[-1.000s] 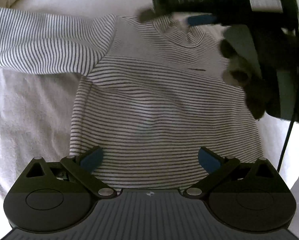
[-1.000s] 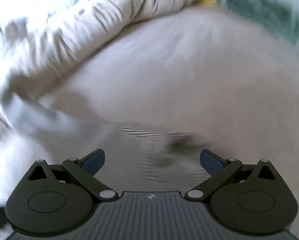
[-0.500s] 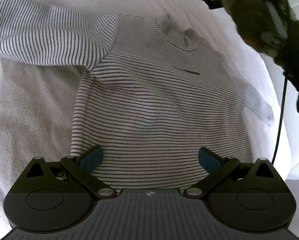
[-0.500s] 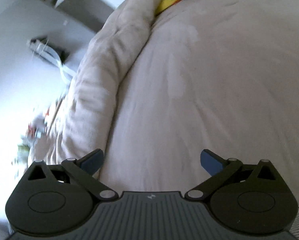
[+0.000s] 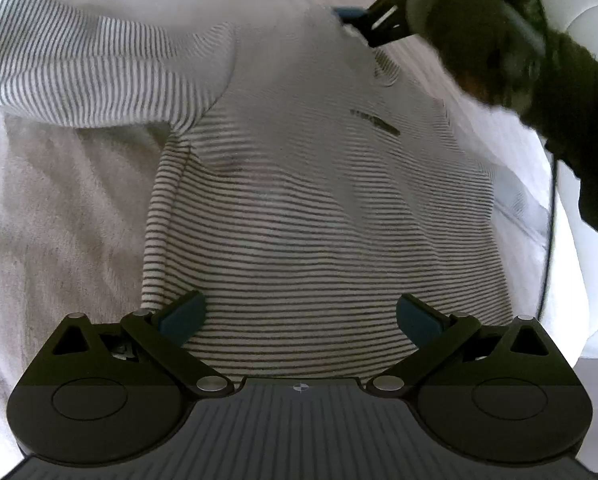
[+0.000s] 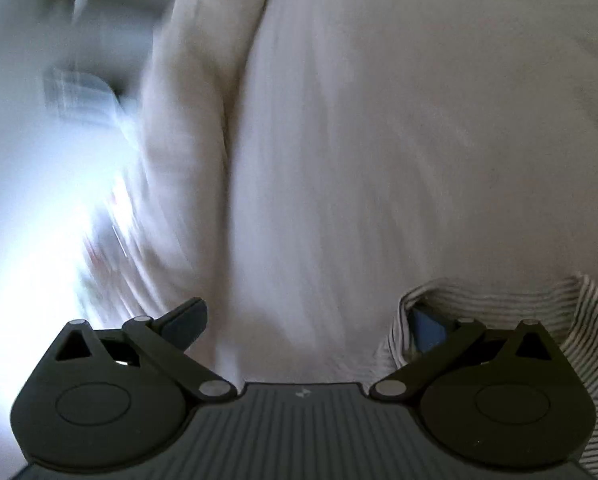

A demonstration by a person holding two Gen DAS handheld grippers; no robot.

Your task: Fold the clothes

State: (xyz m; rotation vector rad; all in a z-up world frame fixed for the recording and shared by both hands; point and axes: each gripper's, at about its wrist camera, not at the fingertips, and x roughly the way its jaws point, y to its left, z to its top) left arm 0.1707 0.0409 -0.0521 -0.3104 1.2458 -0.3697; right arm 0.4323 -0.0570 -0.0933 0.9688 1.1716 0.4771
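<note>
The striped shirt (image 5: 319,208) lies front-up on the bed (image 5: 59,208), its hem at the near edge and one sleeve (image 5: 71,64) spread toward the far left corner. Half a second ago the right gripper (image 6: 307,320) was clear of it; now it is back at the collar (image 6: 499,300), jaws apart, one finger (image 6: 429,330) under the fabric. The left gripper (image 5: 301,316) hovers spread over the hem, so folding has not begun. Pale bedding, a rolled duvet (image 6: 187,132), a blurred bright room

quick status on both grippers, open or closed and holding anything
Left gripper: open, holding nothing, above the hem of the striped shirt.
Right gripper: open, holding nothing; one finger is tucked in the shirt's neckline.
</note>
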